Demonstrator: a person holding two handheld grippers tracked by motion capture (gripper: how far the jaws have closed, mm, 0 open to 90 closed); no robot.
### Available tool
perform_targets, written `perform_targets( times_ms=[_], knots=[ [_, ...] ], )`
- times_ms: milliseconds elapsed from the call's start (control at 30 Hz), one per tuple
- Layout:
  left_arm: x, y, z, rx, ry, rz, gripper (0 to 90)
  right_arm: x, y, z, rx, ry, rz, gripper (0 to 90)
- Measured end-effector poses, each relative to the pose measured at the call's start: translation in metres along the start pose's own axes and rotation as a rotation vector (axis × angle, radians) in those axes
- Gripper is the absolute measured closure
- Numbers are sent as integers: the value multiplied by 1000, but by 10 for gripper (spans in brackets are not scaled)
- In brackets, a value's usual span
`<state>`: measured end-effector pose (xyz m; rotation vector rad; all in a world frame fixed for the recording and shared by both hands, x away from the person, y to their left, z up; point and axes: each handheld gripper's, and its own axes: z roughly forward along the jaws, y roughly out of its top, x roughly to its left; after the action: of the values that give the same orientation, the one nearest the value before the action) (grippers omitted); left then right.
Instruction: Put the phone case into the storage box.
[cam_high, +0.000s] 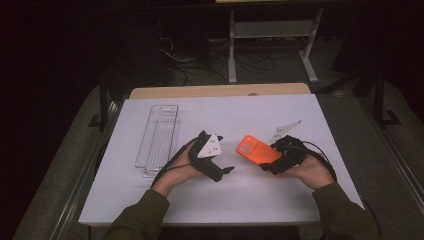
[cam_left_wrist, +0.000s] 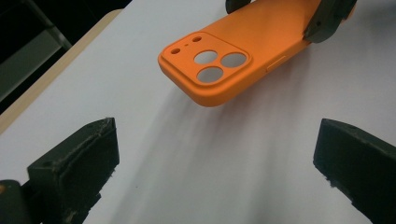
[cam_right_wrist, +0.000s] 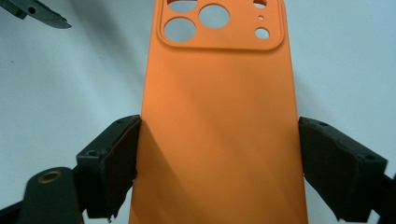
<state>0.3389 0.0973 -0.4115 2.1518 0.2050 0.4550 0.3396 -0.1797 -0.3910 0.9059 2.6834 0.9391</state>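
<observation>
An orange phone case (cam_high: 254, 150) with round camera cut-outs is held a little above the white table cover (cam_high: 225, 115), right of centre. My right gripper (cam_high: 270, 156) is shut on it across its width; in the right gripper view both black pads (cam_right_wrist: 122, 154) press the long edges of the case (cam_right_wrist: 219, 93). The case's camera end (cam_left_wrist: 210, 65) points toward my left gripper (cam_high: 225, 157). That gripper (cam_left_wrist: 215, 149) stands open with only bare table between its jaws, a short gap from the case.
A clear plastic tray (cam_high: 159, 135) lies lengthwise at the left of the white cover. A strip of wooden tabletop (cam_high: 220, 91) shows along the far edge. Beyond it are a dark floor, cables and a white stand (cam_high: 272, 30).
</observation>
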Motion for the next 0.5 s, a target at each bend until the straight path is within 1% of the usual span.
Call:
perform_targets(
  times_ms=[133, 200, 333, 367, 400, 467, 500],
  knots=[
    [-1, 0, -1, 14, 10, 29, 0, 0, 1, 0, 1, -1, -6, 152],
    [-1, 0, -1, 26, 21, 55, 0, 0, 1, 0, 1, 3, 1, 152],
    [-2, 0, -1, 36, 23, 66, 0, 0, 1, 0, 6, 4, -2, 151],
    [-2, 0, 0, 24, 27, 60, 0, 0, 1, 0, 5, 4, -2, 151],
    [-3, 0, 0, 25, 31, 62, 0, 0, 1, 0, 7, 2, -8, 151],
    [-4, 0, 0, 30, 35, 71, 0, 0, 2, -1, 6, 1, -7, 151],
    [-3, 0, -1, 43, 36, 87, 0, 0, 2, -1, 6, 2, -7, 151]
  ],
)
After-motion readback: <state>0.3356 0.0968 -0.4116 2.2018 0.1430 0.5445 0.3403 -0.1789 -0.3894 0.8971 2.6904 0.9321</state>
